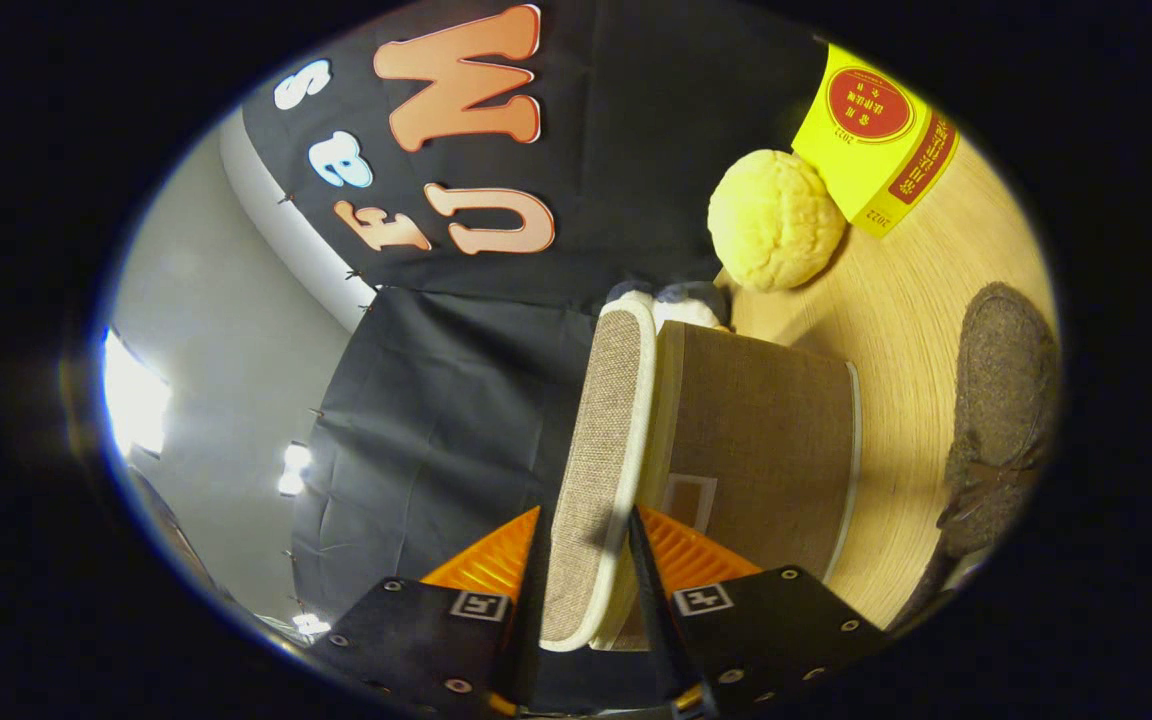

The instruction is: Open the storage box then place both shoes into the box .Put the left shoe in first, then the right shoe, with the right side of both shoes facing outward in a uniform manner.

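The view is rolled on its side, so the wooden table (pixel 911 330) runs up the right. My gripper (pixel 586 575) is shut on the woven lid (pixel 601 440) of the storage box, whose white edge sits between the two fingers. The brown fabric box (pixel 761 440) stands just beyond the fingers, and the lid sits close against its top rim, slightly tilted off it. A grey-brown fuzzy shoe (pixel 1001 420) lies on the table beside the box. Behind the box peeks part of a second shoe (pixel 681 300), dark with a white lining.
A round yellow bun-shaped toy (pixel 776 220) rests on the table past the box, with a yellow carton (pixel 876 135) behind it. The black cloth wall (pixel 456 400) hangs behind the table, and a pale room wall with bright lights lies beyond.
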Demonstrator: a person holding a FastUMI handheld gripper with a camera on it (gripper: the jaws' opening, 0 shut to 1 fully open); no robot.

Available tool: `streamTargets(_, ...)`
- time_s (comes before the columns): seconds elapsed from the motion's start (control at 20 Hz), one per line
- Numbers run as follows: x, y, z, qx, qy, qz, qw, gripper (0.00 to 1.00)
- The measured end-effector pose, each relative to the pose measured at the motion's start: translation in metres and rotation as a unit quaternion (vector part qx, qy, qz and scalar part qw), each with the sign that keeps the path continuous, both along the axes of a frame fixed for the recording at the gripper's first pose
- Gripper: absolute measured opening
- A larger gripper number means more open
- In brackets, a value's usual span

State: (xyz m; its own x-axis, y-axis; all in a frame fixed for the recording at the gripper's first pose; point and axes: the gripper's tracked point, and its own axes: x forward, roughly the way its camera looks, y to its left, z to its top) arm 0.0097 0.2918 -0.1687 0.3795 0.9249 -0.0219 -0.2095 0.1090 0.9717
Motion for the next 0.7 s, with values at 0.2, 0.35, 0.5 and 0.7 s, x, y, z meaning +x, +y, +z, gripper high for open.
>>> streamTargets(0.2,0.011,-0.007,0.018,-0.003,-0.006,-0.04,0.999,0.03)
streamTargets(0.35,0.009,-0.001,0.033,-0.005,-0.015,-0.047,0.999,0.02)
streamTargets(0.5,0.006,0.006,0.053,-0.004,-0.028,-0.057,0.998,0.02)
streamTargets(0.7,0.002,0.02,0.08,-0.01,-0.045,-0.072,0.996,0.02)
